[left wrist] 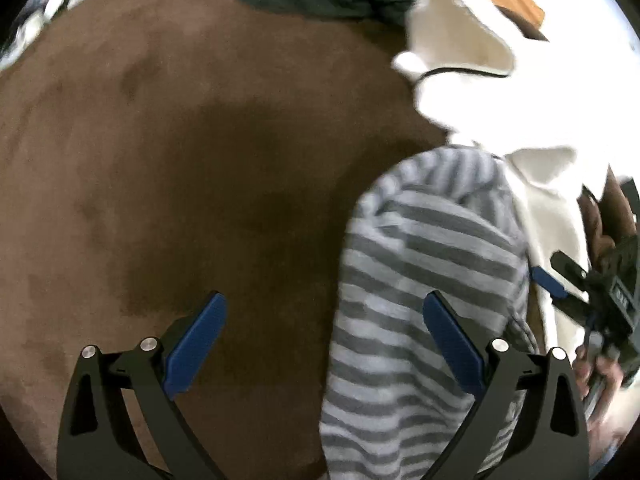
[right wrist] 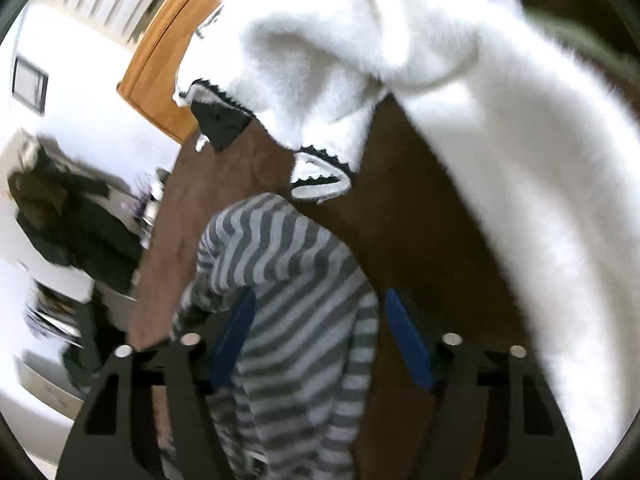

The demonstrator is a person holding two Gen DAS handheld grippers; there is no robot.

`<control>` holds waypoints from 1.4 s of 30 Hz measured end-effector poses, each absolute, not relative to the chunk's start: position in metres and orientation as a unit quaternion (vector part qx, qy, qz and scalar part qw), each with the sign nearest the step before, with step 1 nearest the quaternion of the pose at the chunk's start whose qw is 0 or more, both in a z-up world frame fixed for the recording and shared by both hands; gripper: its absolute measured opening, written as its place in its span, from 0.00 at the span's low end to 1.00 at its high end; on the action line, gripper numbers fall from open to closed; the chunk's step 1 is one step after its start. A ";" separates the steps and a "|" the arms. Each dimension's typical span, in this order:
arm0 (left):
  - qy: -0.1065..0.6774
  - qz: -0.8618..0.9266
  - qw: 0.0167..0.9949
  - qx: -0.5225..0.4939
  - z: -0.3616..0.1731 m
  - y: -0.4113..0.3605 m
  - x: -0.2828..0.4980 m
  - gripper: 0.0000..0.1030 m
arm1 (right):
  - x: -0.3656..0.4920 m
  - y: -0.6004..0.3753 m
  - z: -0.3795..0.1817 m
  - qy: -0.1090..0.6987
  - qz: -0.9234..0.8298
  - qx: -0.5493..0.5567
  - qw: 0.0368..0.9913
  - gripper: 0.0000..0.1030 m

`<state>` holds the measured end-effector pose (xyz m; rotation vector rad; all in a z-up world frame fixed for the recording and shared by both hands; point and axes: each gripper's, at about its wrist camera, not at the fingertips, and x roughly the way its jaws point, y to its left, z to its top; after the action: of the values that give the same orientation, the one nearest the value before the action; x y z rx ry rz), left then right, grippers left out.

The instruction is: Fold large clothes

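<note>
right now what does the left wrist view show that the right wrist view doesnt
Only the left wrist view shows the other hand-held gripper at the right edge with a hand on its handle.

Only the right wrist view shows black zigzag trim on the white fleece garment.

Both show the grey striped garment and the brown surface.

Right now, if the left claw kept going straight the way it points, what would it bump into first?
Probably the brown carpet. The left claw is open and aims mostly at bare carpet; the striped garment lies by its right finger, though depth is unclear.
</note>
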<state>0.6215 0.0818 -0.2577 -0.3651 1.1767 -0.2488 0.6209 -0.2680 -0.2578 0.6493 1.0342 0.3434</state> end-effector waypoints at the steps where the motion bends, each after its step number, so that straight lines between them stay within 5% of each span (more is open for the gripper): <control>1: 0.561 -0.115 0.799 -0.183 -0.266 0.084 0.624 0.90 | 0.623 -0.268 -0.262 0.489 0.160 0.308 0.800 0.60; 5: 0.536 -0.128 0.808 -0.207 -0.266 0.089 0.623 0.90 | 0.630 -0.253 -0.280 0.523 0.163 0.280 0.788 0.47; 6: 0.535 -0.134 0.809 -0.205 -0.266 0.088 0.623 0.89 | 0.630 -0.250 -0.282 0.527 0.165 0.274 0.787 0.36; 7: 0.536 -0.136 0.809 -0.200 -0.267 0.086 0.625 0.87 | 0.630 -0.249 -0.283 0.525 0.167 0.274 0.788 0.13; 9: 0.537 -0.154 0.805 -0.199 -0.265 0.080 0.625 0.45 | 0.625 -0.250 -0.280 0.499 0.195 0.302 0.788 0.11; 10: 0.546 -0.169 0.793 -0.211 -0.268 0.077 0.626 0.09 | 0.621 -0.247 -0.276 0.491 0.192 0.288 0.799 0.11; 18: 0.531 -0.160 0.817 -0.159 -0.261 0.054 0.614 0.08 | 0.614 -0.240 -0.276 0.497 0.164 0.264 0.810 0.11; 27: 0.477 -0.178 0.851 -0.125 -0.206 0.052 0.579 0.08 | 0.562 -0.247 -0.215 0.419 0.200 0.265 0.845 0.10; 36: 0.345 -0.151 0.919 -0.120 -0.144 0.070 0.450 0.08 | 0.457 -0.231 -0.149 0.350 0.225 0.211 0.885 0.10; 42: 0.348 -0.135 0.922 -0.098 -0.162 0.064 0.366 0.08 | 0.369 -0.217 -0.156 0.381 0.218 0.131 0.889 0.10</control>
<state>0.3657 0.0642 -0.1617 -0.2010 0.7150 -0.2771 0.3690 -0.2174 -0.1560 0.2728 0.7905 0.4525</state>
